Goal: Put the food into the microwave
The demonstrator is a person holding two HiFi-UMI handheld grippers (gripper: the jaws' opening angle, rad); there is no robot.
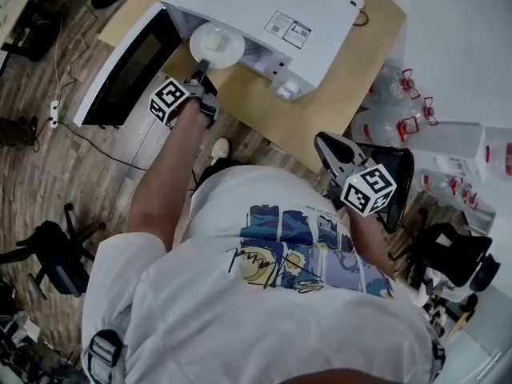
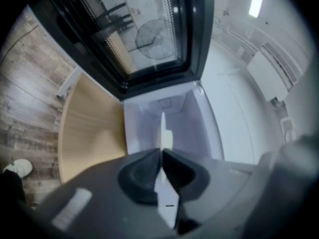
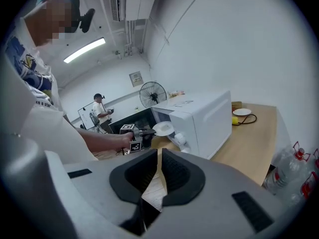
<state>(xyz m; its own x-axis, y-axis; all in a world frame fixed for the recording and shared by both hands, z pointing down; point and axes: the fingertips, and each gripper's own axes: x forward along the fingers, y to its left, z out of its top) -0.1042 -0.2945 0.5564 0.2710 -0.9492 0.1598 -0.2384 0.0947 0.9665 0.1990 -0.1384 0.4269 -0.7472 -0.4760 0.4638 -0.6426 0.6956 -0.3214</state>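
A white plate (image 1: 217, 45) is held level at the mouth of the white microwave (image 1: 264, 14), whose black door (image 1: 128, 66) swings open to the left. My left gripper (image 1: 202, 82) is shut on the plate's near rim. In the left gripper view the plate (image 2: 162, 133) shows edge-on between the jaws, in front of the pale cavity (image 2: 184, 128). I cannot make out food on the plate. My right gripper (image 1: 330, 146) hangs back by my body, shut with nothing in it. From the right gripper view, the plate (image 3: 163, 128) and microwave (image 3: 199, 118) lie ahead.
The microwave stands on a wooden table (image 1: 320, 110). A small plate (image 3: 242, 112) and a yellow item (image 3: 234, 120) lie at its far end. Water bottles (image 1: 400, 102) and a black chair (image 1: 400, 182) are on my right. A person (image 3: 99, 111) and a fan (image 3: 152, 93) stand behind.
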